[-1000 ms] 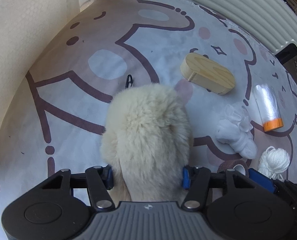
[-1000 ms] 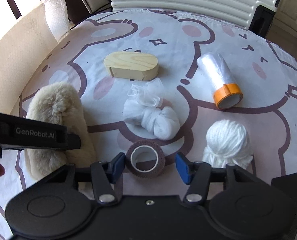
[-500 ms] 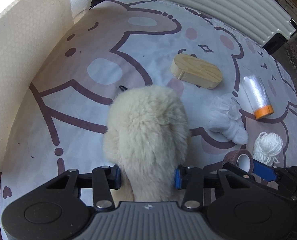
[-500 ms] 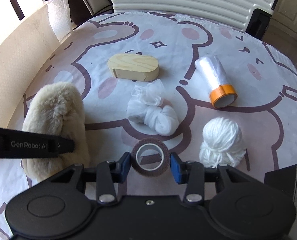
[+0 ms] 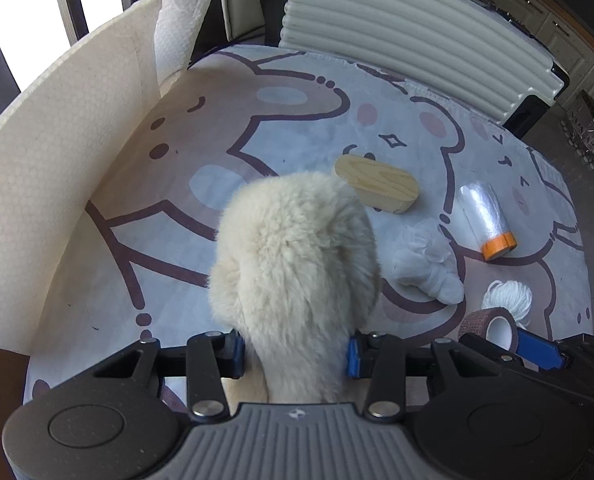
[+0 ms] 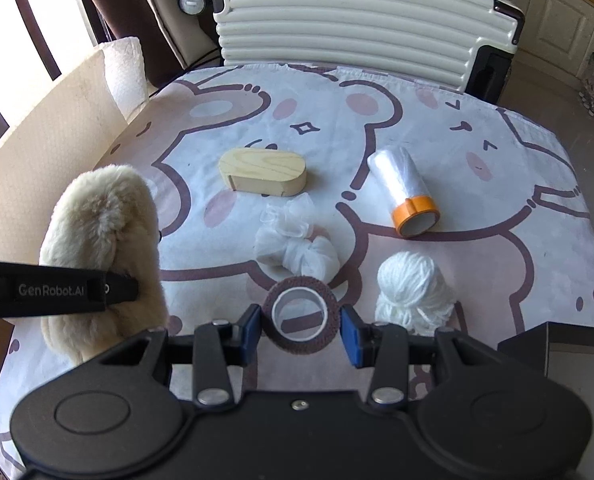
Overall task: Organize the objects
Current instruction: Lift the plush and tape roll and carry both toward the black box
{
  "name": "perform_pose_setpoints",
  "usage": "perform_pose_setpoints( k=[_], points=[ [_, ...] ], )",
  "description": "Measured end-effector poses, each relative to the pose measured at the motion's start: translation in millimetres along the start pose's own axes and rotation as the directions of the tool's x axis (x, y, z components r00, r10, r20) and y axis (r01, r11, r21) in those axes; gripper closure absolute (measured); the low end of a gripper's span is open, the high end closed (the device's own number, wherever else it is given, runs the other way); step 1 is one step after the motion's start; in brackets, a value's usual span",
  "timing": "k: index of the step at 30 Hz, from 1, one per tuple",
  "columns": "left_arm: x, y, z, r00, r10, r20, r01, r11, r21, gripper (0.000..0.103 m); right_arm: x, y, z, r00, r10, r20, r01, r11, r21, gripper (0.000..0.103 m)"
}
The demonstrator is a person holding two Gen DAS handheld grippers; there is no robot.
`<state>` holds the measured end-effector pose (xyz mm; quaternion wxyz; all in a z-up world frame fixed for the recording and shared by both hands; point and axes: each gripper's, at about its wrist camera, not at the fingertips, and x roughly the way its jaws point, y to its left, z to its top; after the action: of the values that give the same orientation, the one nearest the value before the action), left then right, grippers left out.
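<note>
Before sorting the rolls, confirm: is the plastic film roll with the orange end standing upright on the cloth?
No: the plastic film roll lies on its side on the bear-print cloth, its orange end toward the camera.

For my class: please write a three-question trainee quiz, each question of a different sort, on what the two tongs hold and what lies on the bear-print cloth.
1. True or false: the left tongs grip the fluffy cream item.
2. Which item sits between the right tongs? A. white yarn ball B. brown tape roll C. wooden oval box
3. Fill in: the clear film roll has an ______ end.

Key: 1 true; 2 B; 3 orange.
</note>
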<state>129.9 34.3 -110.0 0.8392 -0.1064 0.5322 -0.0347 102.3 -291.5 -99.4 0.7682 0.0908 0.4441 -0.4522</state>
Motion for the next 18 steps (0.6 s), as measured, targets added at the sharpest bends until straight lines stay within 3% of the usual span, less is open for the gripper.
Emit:
perform_pose_setpoints(
  k=[18],
  points=[
    [-77, -6, -23, 0.987, 0.033, 0.160, -0.042, 0.998, 0.055, 0.059, -80, -8, -9, 0.988, -0.053, 0.143, 0.045, 0.997, 0.056, 0.060]
  ],
)
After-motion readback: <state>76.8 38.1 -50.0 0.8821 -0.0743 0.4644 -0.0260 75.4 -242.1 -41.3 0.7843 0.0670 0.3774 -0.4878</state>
